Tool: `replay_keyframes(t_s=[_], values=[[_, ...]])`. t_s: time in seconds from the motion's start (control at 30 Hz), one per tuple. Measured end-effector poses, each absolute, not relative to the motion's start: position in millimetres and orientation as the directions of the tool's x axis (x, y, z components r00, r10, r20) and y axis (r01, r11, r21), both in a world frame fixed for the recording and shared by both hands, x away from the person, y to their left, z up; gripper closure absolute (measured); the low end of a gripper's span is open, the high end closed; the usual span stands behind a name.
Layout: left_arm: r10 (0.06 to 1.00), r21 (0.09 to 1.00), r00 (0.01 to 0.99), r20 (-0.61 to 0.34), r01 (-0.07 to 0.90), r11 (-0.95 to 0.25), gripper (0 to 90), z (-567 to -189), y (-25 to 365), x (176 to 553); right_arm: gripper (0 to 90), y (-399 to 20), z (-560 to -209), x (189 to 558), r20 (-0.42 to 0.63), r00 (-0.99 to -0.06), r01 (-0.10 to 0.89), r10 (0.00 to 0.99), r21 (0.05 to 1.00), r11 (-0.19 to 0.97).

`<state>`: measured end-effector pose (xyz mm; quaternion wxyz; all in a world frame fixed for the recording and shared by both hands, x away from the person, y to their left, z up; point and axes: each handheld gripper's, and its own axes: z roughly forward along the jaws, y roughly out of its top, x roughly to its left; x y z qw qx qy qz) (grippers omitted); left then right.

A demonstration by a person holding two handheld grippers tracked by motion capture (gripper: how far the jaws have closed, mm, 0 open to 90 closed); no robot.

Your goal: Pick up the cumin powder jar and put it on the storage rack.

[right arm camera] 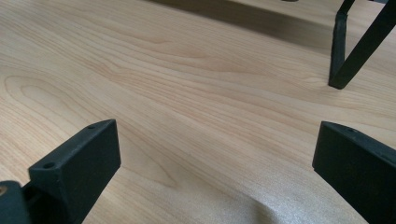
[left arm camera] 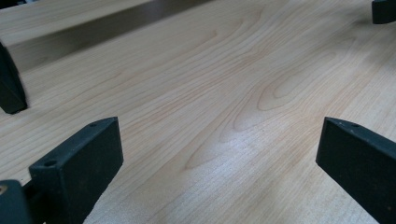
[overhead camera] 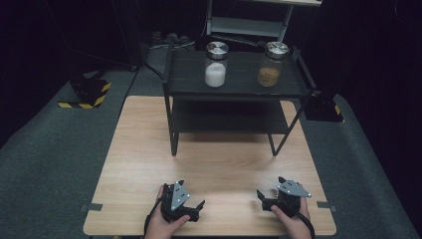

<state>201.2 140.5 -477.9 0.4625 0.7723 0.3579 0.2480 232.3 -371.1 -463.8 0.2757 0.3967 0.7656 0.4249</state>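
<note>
Two lidded glass jars stand on the top shelf of a black rack at the far side of the wooden table: one with white grains, one with brown grains. My left gripper rests near the front edge, left of centre, held by a hand. It is open, with bare wood between its jaws. My right gripper sits near the front edge at the right, also open over bare wood. A rack leg stands ahead of it, and another rack leg stands at the left.
The rack's lower shelf is dark and shows nothing on it. Bare wood lies between the grippers and the rack. Grey carpet surrounds the table, with a yellow-and-black striped block at the left and a pale shelf unit behind.
</note>
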Motion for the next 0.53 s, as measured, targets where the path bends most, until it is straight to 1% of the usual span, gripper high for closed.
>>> replay_keyframes(t_s=[0.2,0.53], values=[[0.781,0.887,0.62,0.073,0.317,-0.335,0.9,-477.2,137.0,199.3,1.1,-372.9,-464.9,230.8,-0.082,-0.534,0.367,0.842,0.874,0.318],[0.776,0.885,0.628,0.065,0.324,-0.335,0.9,-476.2,138.3,201.5,1.1,-374.5,-465.6,229.1,-0.075,-0.532,0.366,0.844,0.878,0.309]])
